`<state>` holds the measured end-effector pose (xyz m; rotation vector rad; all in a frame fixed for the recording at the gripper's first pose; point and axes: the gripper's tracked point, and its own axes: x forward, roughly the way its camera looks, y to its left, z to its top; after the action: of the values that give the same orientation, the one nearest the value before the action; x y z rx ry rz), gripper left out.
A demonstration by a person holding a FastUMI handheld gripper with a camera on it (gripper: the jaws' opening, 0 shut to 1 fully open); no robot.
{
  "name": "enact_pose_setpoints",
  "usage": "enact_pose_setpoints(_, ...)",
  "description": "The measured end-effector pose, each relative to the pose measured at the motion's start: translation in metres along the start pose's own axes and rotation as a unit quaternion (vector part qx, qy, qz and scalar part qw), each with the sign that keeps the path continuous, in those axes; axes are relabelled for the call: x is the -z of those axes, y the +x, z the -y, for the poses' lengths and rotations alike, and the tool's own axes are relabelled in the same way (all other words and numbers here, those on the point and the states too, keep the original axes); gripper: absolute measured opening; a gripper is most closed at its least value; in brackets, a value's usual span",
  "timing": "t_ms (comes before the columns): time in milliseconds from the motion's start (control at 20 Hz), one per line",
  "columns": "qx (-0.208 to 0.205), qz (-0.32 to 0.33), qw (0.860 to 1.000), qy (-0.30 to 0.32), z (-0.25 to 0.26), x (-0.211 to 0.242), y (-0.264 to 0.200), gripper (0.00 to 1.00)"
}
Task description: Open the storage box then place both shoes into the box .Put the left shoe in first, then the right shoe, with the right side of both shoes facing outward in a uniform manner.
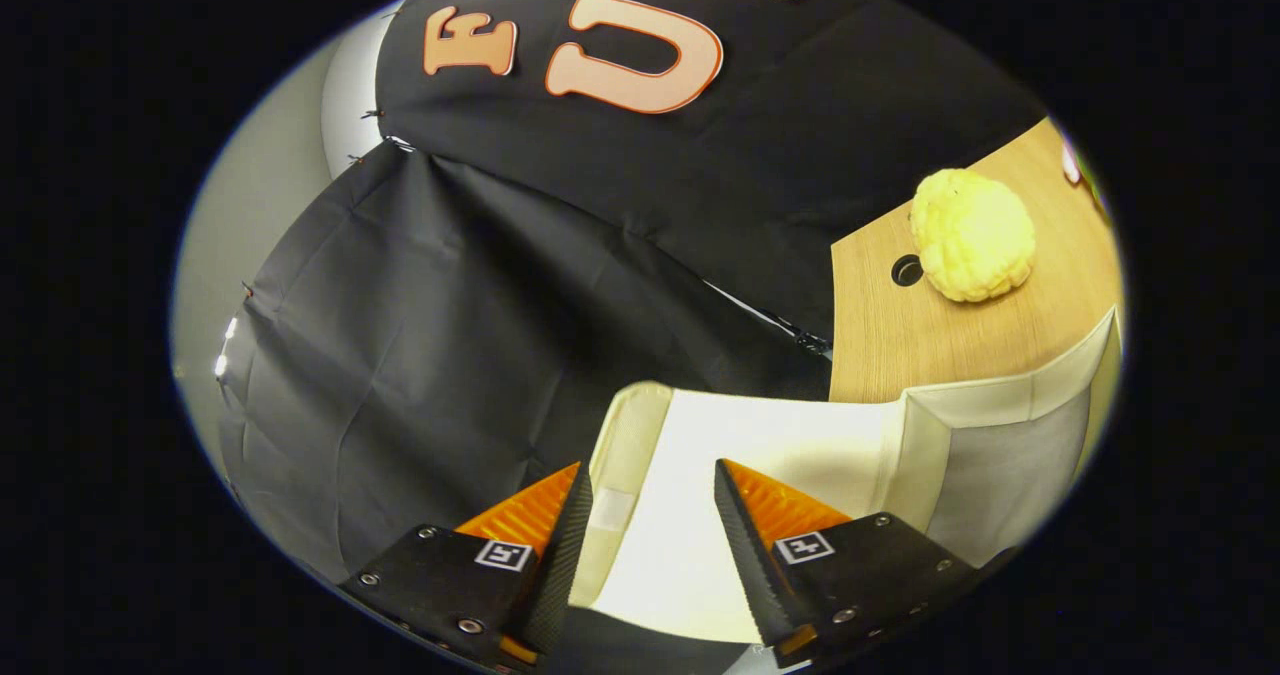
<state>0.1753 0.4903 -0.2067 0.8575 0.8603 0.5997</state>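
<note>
gripper: gripper (pixel 650 485) open, fingers spread apart, nothing pinched; one fingertip sits left of the lid edge, the other over the pale panel
storage box: cream fabric storage box (pixel 1000 455) just ahead and to the right of the fingers, standing on the table against the near edge
lid flap: pale lid flap (pixel 740 455) between and just beyond the fingers, its left rim (pixel 630 435) folded up; looks lifted or part-way open, can't tell how far
why held so: judgement, fingers straddle the flap's left rim, likely lining up to pinch it and swing the lid open
table: wooden table (pixel 960 345) far right, with a round cable hole (pixel 907 270)
yellow object: bumpy yellow plush-looking thing (pixel 972 235) right beside the hole, well clear of the box; not a task item as far as I can tell
backdrop: black cloth wall (pixel 450 335) left and far
task stage: judgement, opening step, no shoe placed yet
risk: soft flap may slip or fold if pinched too near its edge
</note>
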Motion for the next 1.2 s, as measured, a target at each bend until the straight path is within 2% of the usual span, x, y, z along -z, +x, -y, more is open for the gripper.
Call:
enact_pose_setpoints(50, 0.005, 0.005, 1.000, -0.016, 0.003, 0.000, -0.010, 0.79)
enact_pose_setpoints(250, 0.028, 0.026, 0.995, -0.094, 0.012, -0.008, -0.062, 0.84)
enact_pose_setpoints(500, 0.071, 0.072, 0.978, -0.183, 0.036, -0.023, -0.148, 0.90)
enact_pose_setpoints(600, 0.118, 0.080, 0.964, -0.224, 0.066, -0.023, -0.181, 0.91)
enact_pose_setpoints(650, 0.143, 0.083, 0.955, -0.246, 0.084, -0.021, -0.198, 0.94)
enact_pose_setpoints(800, 0.216, 0.089, 0.926, -0.295, 0.126, -0.023, -0.240, 0.95)
enact_pose_setpoints(950, 0.262, 0.083, 0.911, -0.307, 0.167, -0.012, -0.278, 0.96)
enact_pose_setpoints(1200, 0.294, 0.052, 0.913, -0.277, 0.233, 0.015, -0.313, 0.95)
